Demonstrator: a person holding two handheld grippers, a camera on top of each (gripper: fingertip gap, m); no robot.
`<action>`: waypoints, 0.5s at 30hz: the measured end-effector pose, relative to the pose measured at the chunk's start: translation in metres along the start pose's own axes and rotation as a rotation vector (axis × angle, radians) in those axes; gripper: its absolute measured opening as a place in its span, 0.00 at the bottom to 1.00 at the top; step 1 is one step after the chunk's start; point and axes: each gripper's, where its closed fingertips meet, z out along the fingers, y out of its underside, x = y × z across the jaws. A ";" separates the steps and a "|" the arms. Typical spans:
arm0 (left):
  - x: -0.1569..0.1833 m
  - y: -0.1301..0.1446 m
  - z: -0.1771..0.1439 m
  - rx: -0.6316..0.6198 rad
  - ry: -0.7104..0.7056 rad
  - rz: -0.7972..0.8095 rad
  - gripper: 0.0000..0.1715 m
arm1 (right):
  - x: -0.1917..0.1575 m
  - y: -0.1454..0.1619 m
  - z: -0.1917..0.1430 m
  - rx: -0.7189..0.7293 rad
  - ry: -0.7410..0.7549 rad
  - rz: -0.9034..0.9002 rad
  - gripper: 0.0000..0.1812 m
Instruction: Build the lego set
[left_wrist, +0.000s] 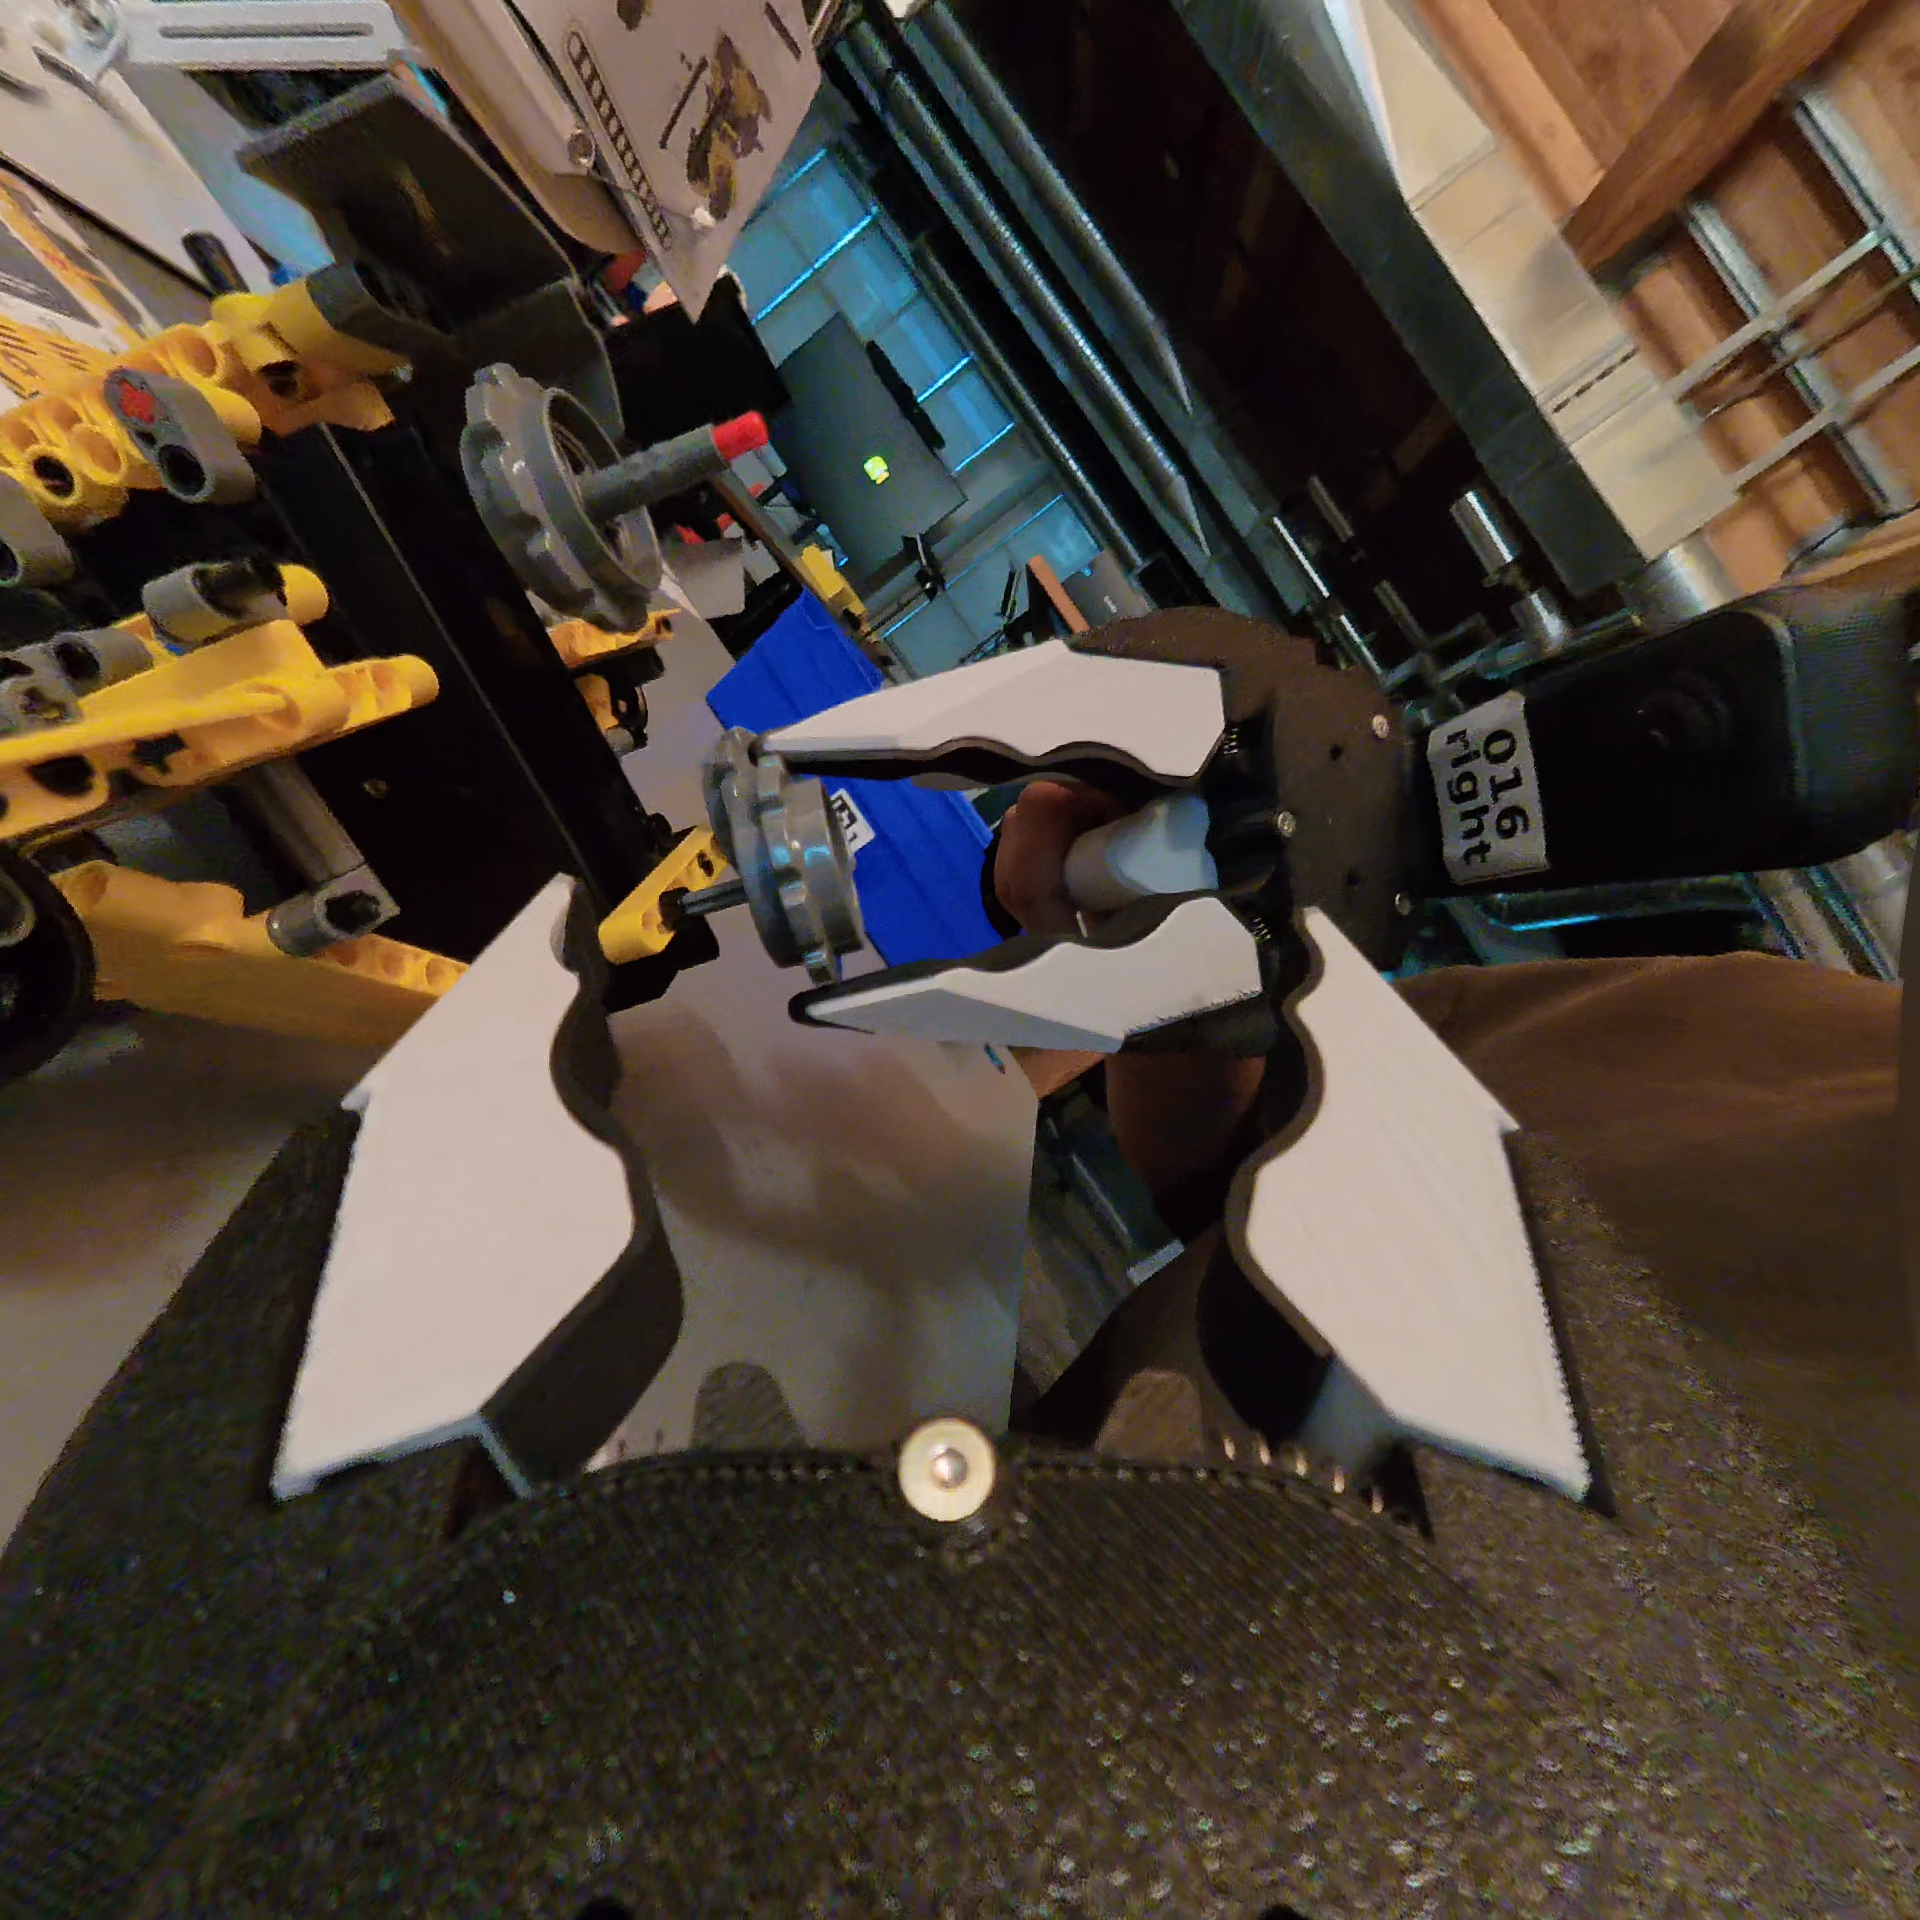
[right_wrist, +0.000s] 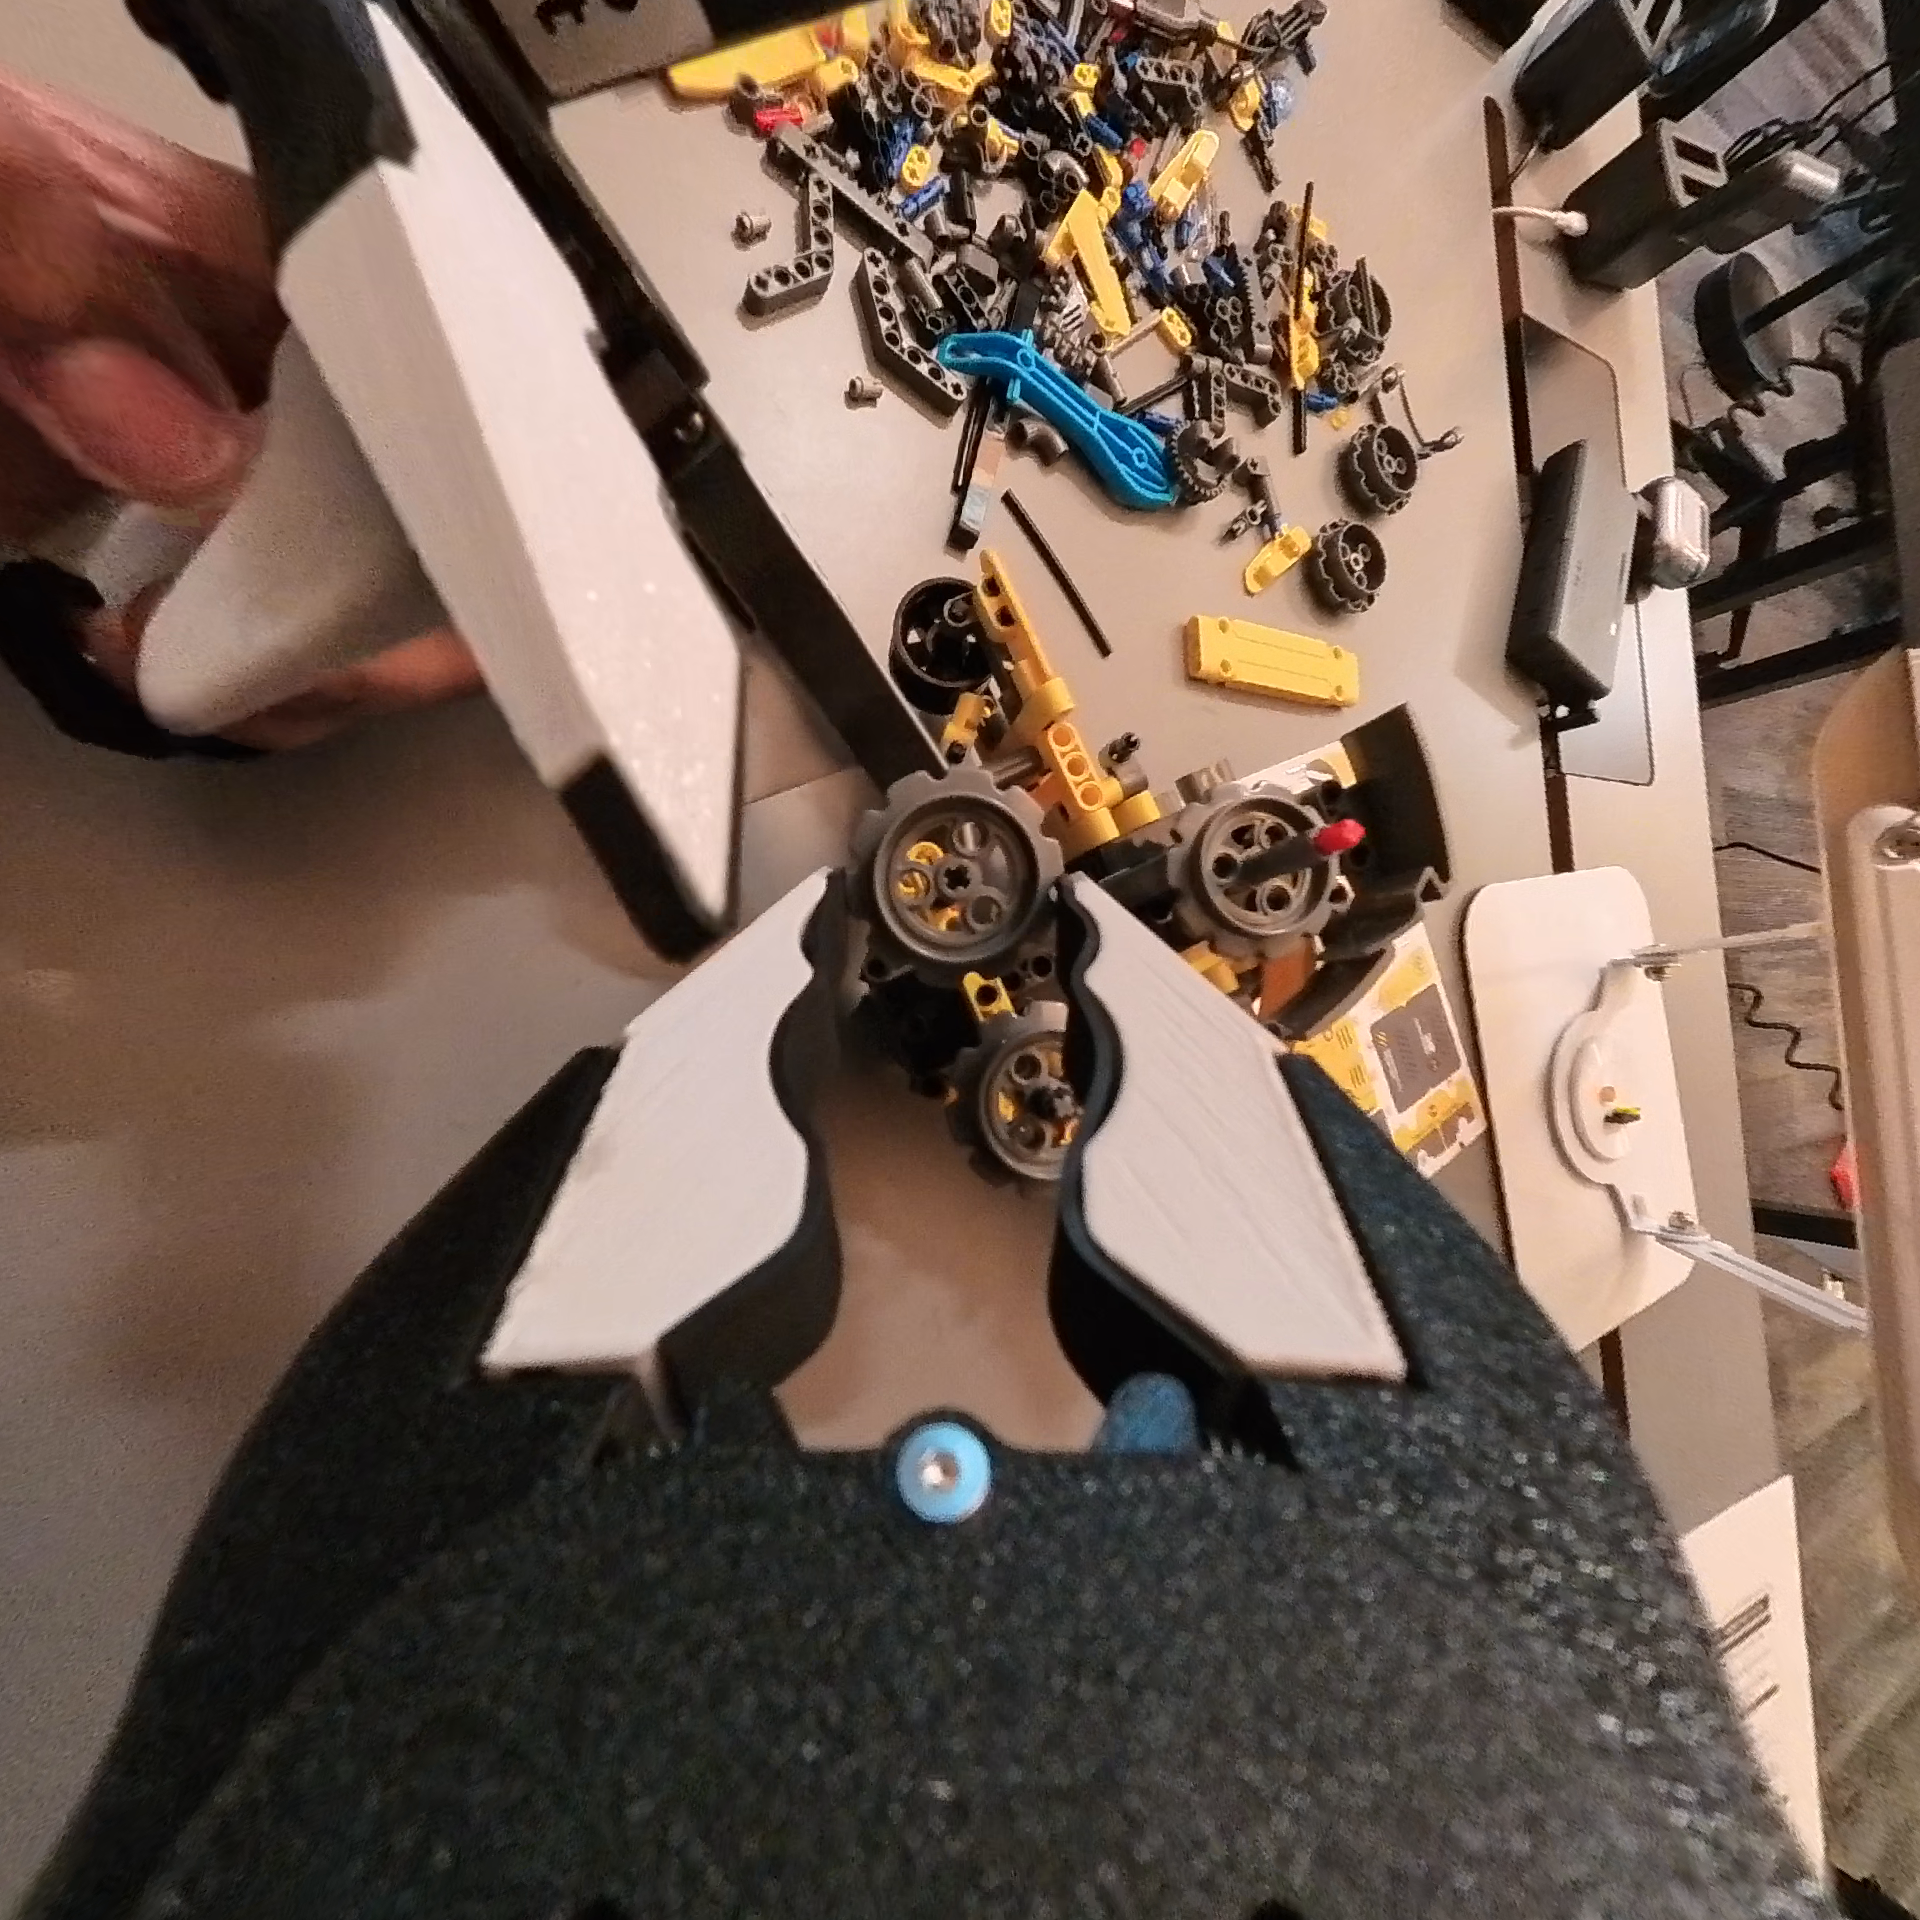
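Between the right gripper's (right_wrist: 945, 914) fingertips, a grey toothed wheel (right_wrist: 954, 891) sits clamped, seated on a yellow-and-black brick model (right_wrist: 1049, 790); left gripper (left_wrist: 935, 1049) spread wide, gripping nothing, one finger (left_wrist: 488, 1122) beside the model; farther off, loose parts (right_wrist: 1122, 208) scattered over the table (right_wrist: 1195, 582).

white printed label (left_wrist: 1486, 790) on right gripper (left_wrist: 800, 883)

Workshop: metal ducting (left_wrist: 1382, 312), scattered building-kit parts (right_wrist: 1122, 208).
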 end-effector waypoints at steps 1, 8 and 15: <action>0.000 0.001 0.000 -0.009 -0.002 0.006 0.72 | 0.000 0.000 0.000 -0.001 0.000 -0.001 0.22; 0.001 -0.004 -0.006 0.007 0.054 -0.055 0.71 | -0.002 -0.001 0.000 0.008 -0.020 0.013 0.21; -0.021 -0.009 -0.013 0.054 0.001 -0.201 0.48 | -0.004 -0.002 0.001 0.020 -0.016 0.010 0.22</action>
